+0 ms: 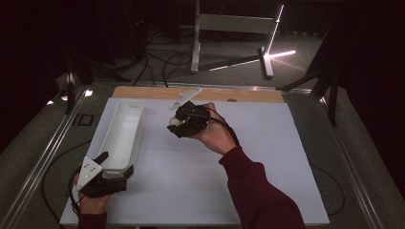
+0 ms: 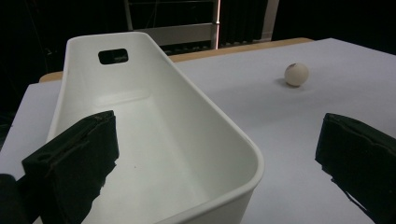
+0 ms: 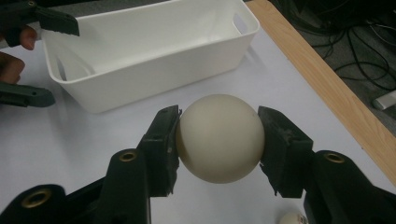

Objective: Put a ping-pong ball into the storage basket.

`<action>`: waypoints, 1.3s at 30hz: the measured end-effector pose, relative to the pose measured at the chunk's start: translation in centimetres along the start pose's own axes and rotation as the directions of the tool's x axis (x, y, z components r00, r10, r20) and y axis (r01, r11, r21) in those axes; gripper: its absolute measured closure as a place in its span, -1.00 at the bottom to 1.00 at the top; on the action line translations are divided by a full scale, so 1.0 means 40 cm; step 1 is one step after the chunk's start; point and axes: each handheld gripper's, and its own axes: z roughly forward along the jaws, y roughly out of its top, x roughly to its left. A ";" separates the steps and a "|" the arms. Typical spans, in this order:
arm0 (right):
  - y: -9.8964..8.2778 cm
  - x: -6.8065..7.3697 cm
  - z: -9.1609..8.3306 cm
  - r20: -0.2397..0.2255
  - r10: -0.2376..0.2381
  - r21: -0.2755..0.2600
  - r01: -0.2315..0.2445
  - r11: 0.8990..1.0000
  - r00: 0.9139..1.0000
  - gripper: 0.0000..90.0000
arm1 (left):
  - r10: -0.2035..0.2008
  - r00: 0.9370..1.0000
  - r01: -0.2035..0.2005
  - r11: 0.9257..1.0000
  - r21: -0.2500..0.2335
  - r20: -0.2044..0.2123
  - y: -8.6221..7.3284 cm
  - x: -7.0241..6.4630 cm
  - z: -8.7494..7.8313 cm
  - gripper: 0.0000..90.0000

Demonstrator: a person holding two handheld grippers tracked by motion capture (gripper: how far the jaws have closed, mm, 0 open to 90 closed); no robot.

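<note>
While right gripper [image 3: 218,140] clamps cream ball [image 3: 219,137], white bin [image 1: 119,136] sits empty; left gripper [image 1: 111,164] agape astride its rim; drop-in pending.

Dark red sleeves, black claws [image 3: 219,140] with brass-ringed screw holes, grey three-cornered plates, trailing black cables.

We count two cream-white balls [image 3: 219,137] [image 3: 292,218], one long white plastic bin [image 3: 154,60], two handheld grippers [image 1: 184,123] [image 1: 114,164], and one white mat [image 1: 267,157] under them all.
</note>
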 end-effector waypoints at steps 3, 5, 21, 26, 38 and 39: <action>0.004 0.005 0.005 -0.005 -0.006 -0.002 0.006 1.000 1.000 0.12 | 0.001 1.000 -0.001 1.000 0.001 0.000 0.000 0.000 0.000 -1.00; 0.007 0.008 0.010 -0.005 -0.011 -0.002 0.011 1.000 1.000 0.12 | 0.000 1.000 0.000 1.000 0.001 0.000 0.000 0.000 0.000 -1.00; 0.022 0.017 0.032 -0.018 -0.014 -0.020 0.014 1.000 1.000 0.12 | 0.000 1.000 0.000 1.000 0.002 0.001 0.000 -0.001 0.001 -1.00; 0.026 0.018 0.036 -0.026 -0.008 -0.034 0.007 0.999 1.000 0.12 | -0.002 1.000 0.002 1.000 0.001 0.001 0.000 -0.002 0.002 -1.00; 0.043 0.029 0.050 -0.038 -0.010 -0.056 0.008 0.998 0.999 0.12 | -0.002 1.000 0.002 1.000 0.004 -0.001 0.000 -0.001 0.003 -1.00; 0.045 0.030 0.050 -0.040 -0.012 -0.055 0.010 0.998 0.999 0.12 | -0.002 1.000 0.002 1.000 0.003 -0.001 0.000 -0.001 0.003 -1.00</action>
